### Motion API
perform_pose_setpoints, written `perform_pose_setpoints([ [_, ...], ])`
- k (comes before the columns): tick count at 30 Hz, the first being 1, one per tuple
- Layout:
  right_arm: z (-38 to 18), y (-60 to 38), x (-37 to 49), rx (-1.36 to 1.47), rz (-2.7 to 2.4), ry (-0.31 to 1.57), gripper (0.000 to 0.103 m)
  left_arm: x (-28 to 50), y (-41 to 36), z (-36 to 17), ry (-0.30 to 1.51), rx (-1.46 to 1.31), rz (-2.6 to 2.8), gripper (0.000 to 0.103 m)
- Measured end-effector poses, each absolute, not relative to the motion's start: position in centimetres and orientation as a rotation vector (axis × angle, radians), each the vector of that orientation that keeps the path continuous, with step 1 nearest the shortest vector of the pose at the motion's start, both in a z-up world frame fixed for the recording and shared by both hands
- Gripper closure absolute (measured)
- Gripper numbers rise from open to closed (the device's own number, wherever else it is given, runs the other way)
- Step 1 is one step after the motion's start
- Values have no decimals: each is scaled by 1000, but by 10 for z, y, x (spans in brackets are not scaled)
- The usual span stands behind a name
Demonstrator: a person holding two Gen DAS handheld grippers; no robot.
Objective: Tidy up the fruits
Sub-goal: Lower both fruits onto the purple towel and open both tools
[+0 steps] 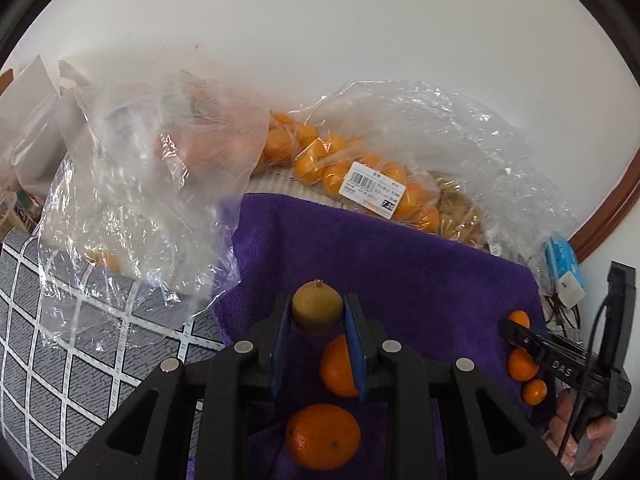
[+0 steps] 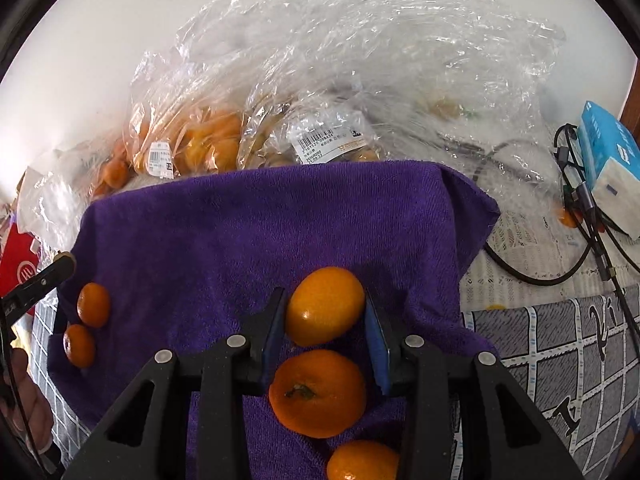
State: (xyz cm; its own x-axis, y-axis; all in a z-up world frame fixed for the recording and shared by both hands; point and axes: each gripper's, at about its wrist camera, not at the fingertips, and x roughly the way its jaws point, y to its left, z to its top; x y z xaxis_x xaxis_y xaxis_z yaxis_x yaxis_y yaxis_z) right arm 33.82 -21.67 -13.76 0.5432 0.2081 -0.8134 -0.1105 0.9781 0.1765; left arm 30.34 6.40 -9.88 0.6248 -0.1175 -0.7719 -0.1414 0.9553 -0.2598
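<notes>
My left gripper [image 1: 317, 307] is shut on a small yellow-green fruit [image 1: 317, 307], held just above a purple towel [image 1: 400, 248]. Below it on the towel lie two oranges [image 1: 338, 366] [image 1: 323, 436]. My right gripper [image 2: 325, 307] is shut on an orange [image 2: 325, 305] over the same purple towel [image 2: 260, 220]. Two more oranges [image 2: 317, 393] [image 2: 362, 462] lie in a row beneath it. Two small oranges [image 2: 93, 305] [image 2: 79, 345] sit at the towel's left edge. In the left wrist view the right gripper [image 1: 514, 330] shows at the right, beside three small oranges [image 1: 522, 364].
Crumpled clear plastic bags [image 1: 140, 184] [image 2: 360, 60] lie behind the towel, one bag of oranges [image 1: 352, 172] with a barcode label. A blue tissue pack [image 2: 608, 152] and black cables [image 2: 580, 248] lie at the right. A grey checked cloth [image 1: 60, 340] covers the surface. A white wall stands behind.
</notes>
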Motion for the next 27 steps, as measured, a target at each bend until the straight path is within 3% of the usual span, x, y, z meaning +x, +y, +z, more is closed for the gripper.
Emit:
perform_pose_setpoints([
  [6,-131,-222,334,124,188,969,64,312,59,-111,951,-291,33,78],
  [11,-118,-230,319,133,174,919,56,314,62,-118,972,-300,43,78],
  [18,-103,-231,296,102,127,885,55,313,65,-113,992,-333,27,77],
  [22,-92,-227,278,87,105,857,55,298,67,-96,971,-351,-3,69],
  [27,-81,-215,246,59,107,841,55,269,71,-76,933,-343,-27,66],
])
